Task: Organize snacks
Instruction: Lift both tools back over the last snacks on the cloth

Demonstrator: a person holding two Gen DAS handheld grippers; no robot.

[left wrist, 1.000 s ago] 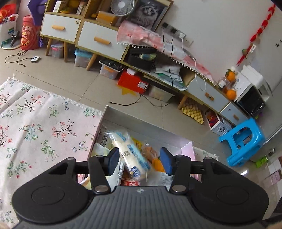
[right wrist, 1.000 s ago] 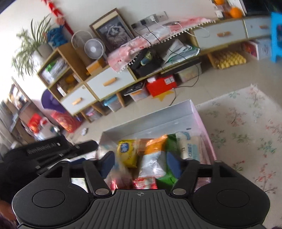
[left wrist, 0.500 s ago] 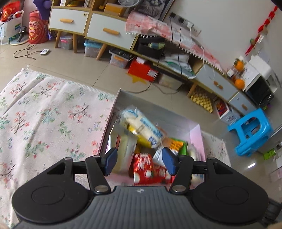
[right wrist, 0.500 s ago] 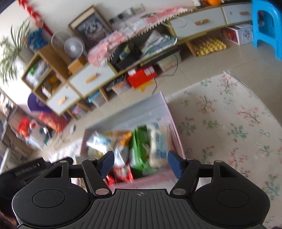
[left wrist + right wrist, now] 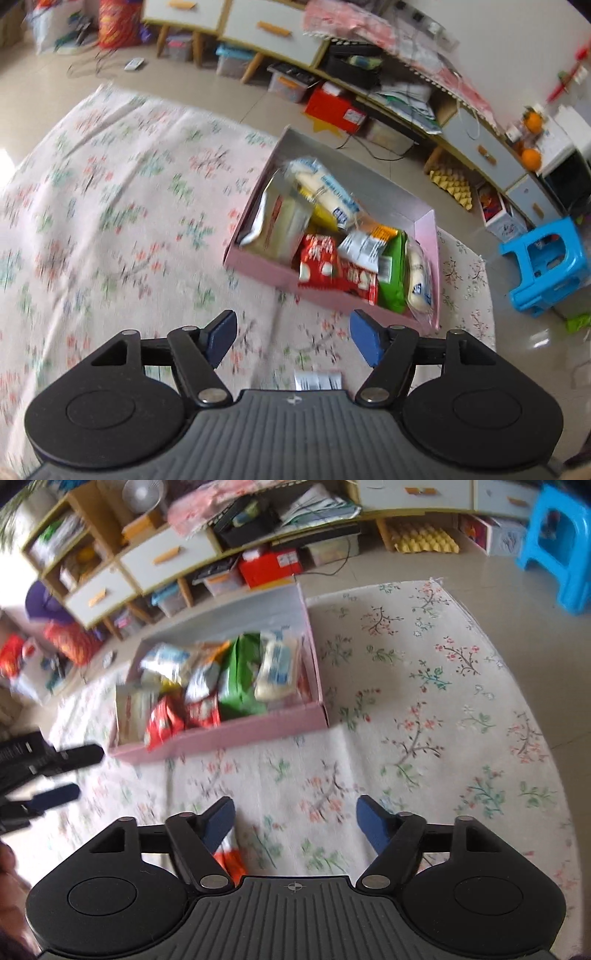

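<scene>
Both grippers hang over the floral rug [image 5: 424,709], angled down, near the rug's front part.

Left gripper [image 5: 291,341] — jaws spread and opening, nothing between the pads, only rug under the gap. A small white packet [image 5: 317,380] lies on the rug just in front of the gripper body, partly hidden by it.

Right gripper [image 5: 295,821] — jaws also spread and opening, nothing pinched. An orange-and-white packet [image 5: 229,860] lies on the rug by the left finger, mostly covered by the linkage; can't tell what it is.

Pink box [image 5: 229,734] sits on the rug's far edge, next to the tiled floor, well apart from both grippers. Snacks are piled inside:
- green pack [image 5: 391,273] toward the right wall
- red packs [image 5: 319,262] against the near wall
- white-and-blue pack [image 5: 325,192] lying diagonally toward the far left
- clear pack with a white roll [image 5: 417,280] along the right wall

The right wrist view catches the left gripper at the left edge, over the rug and short of the box's near-left corner. Blue stool [image 5: 546,266] stands off the rug's far-right corner. Both views are motion-blurred.
</scene>
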